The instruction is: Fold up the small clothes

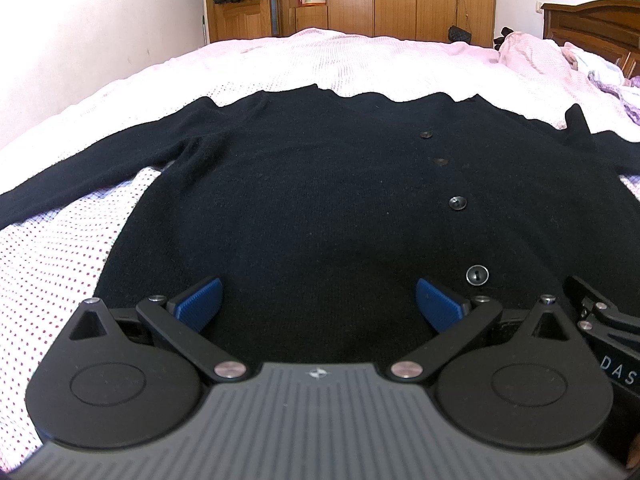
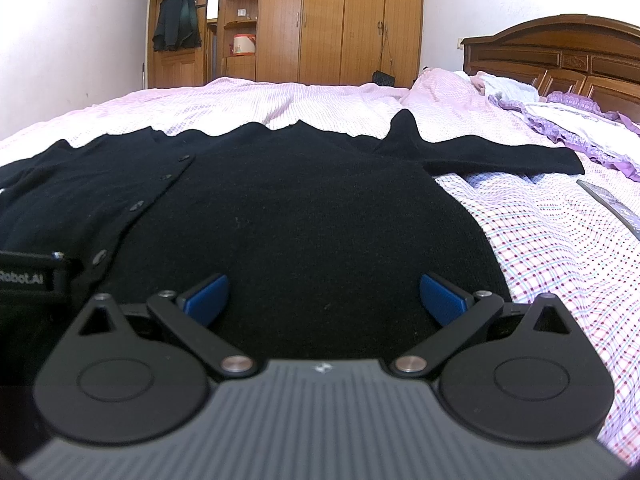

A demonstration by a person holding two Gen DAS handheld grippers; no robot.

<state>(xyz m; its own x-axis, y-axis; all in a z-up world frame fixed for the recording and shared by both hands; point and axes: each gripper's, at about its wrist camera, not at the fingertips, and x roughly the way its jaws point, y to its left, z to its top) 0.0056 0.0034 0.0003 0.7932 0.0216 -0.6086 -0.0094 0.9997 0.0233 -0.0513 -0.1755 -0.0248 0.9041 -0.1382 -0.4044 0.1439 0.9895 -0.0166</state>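
A black buttoned cardigan [image 1: 320, 184] lies spread flat on the bed, hem towards me, its sleeves stretched out left and right. In the right wrist view the same cardigan [image 2: 304, 208] fills the middle, with its right sleeve [image 2: 504, 160] reaching towards the pillows. My left gripper [image 1: 318, 300] hovers open over the hem, left of the button row [image 1: 458, 203]. My right gripper [image 2: 324, 296] is open too, above the hem's right half, with nothing between its blue pads [image 2: 442, 298]. The right gripper's body [image 1: 600, 320] shows at the left wrist view's right edge.
The bed carries a pink dotted sheet [image 2: 560, 248] and a pale quilt [image 1: 320, 60]. Purple frilled pillows [image 2: 568, 132] and a wooden headboard [image 2: 560, 56] lie to the right. A dark flat object [image 2: 612, 208] rests on the sheet at right. Wooden wardrobes [image 2: 340, 20] stand behind.
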